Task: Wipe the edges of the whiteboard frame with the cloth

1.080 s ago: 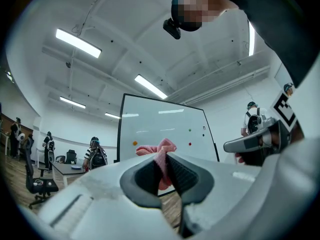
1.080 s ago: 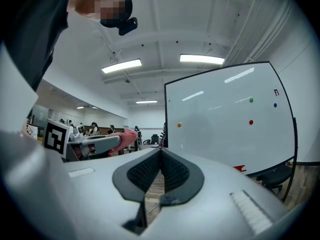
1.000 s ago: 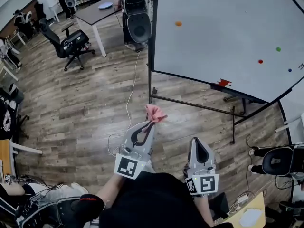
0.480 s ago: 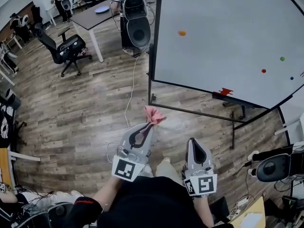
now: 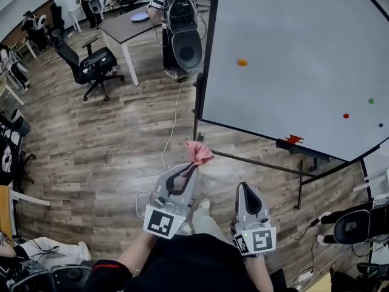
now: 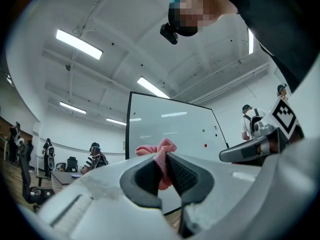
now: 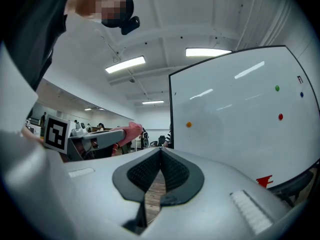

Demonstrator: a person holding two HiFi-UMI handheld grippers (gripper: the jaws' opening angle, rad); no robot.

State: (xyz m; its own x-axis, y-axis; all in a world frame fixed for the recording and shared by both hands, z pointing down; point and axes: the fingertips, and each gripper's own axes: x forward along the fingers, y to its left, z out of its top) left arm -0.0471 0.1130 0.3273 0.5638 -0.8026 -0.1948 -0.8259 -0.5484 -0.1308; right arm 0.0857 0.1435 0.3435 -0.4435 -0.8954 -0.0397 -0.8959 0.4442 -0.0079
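Left gripper (image 5: 192, 166) clamped on cloth (image 5: 199, 151); right gripper (image 5: 245, 190) closed, empty. Whiteboard frame (image 5: 205, 59) at 12 o'clock from cloth, not touching. Best to bring the cloth flat onto the frame's left edge, then slide along it.

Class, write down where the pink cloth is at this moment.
In the head view, the pink cloth is clamped in the left gripper, near centre, just below the lower left corner of the whiteboard frame in the picture.

Left gripper (image 6: 161, 159) clamped on pink cloth (image 6: 159, 156) — whiteboard (image 6: 172, 134) ahead, right gripper (image 6: 255, 144) alongside.
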